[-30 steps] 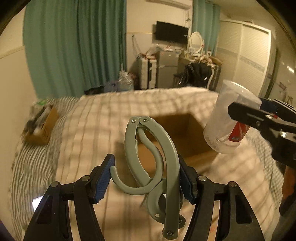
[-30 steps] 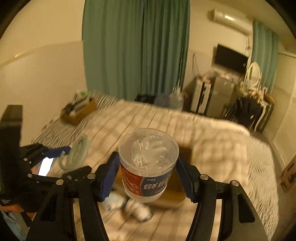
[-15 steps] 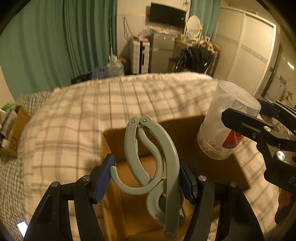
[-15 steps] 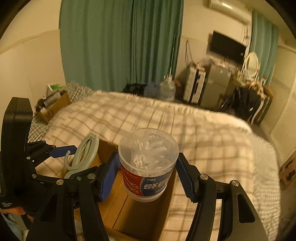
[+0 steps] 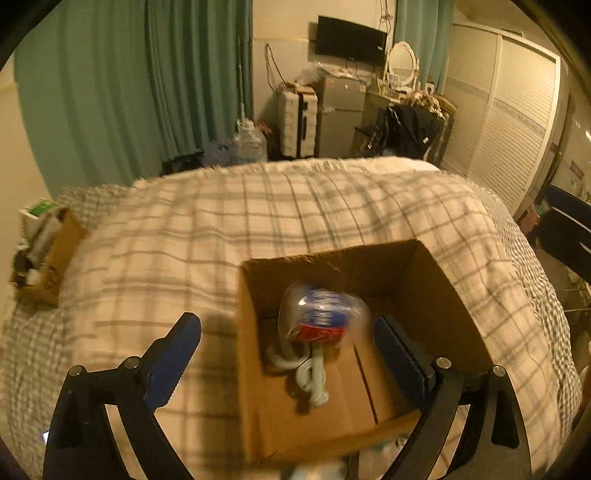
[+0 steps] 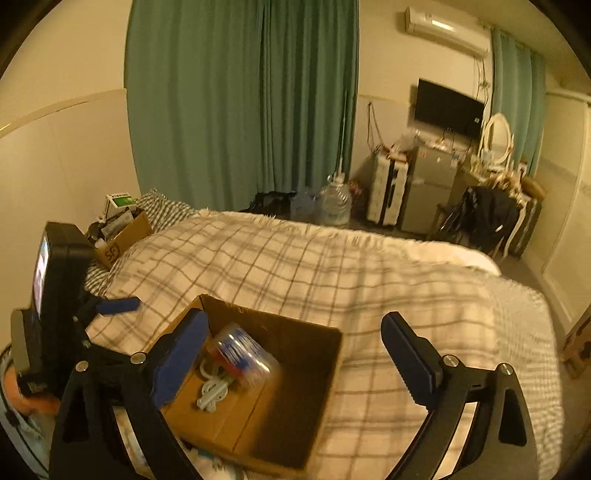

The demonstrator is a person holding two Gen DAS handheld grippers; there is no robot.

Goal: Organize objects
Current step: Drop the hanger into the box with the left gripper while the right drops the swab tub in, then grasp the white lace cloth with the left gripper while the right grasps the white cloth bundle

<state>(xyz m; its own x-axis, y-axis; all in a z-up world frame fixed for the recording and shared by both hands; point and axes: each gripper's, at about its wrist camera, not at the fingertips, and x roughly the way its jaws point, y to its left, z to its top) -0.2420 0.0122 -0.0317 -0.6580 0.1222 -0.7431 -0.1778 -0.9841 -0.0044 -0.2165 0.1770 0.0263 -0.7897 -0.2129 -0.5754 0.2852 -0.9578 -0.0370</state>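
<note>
While both tongs (image 5: pixel 288 343) (image 6: pixel 291 356) gape empty, jar (image 5: pixel 323 319) and hook (image 5: pixel 314 373) lie in the box (image 5: pixel 436 295).

left tongs (image 5: pixel 288 347) — spread wide, holding nothing | right tongs (image 6: pixel 295 354) — spread wide, holding nothing

Bedroom under dim, warm yellow light

I see a bed (image 6: pixel 332 280) with a checked blanket (image 5: pixel 258 221) filling the middle, green curtains (image 6: pixel 240 103) behind it on cream walls (image 6: pixel 66 155). Along the far wall stand a wall-mounted television (image 6: pixel 448 108), a small grey fridge (image 6: pixel 424 199), a round mirror (image 6: pixel 496 133) and a water jug (image 6: pixel 334 205); an air conditioner (image 6: pixel 445 26) hangs high, and a white louvred wardrobe (image 5: pixel 506 122) sits right.
</note>
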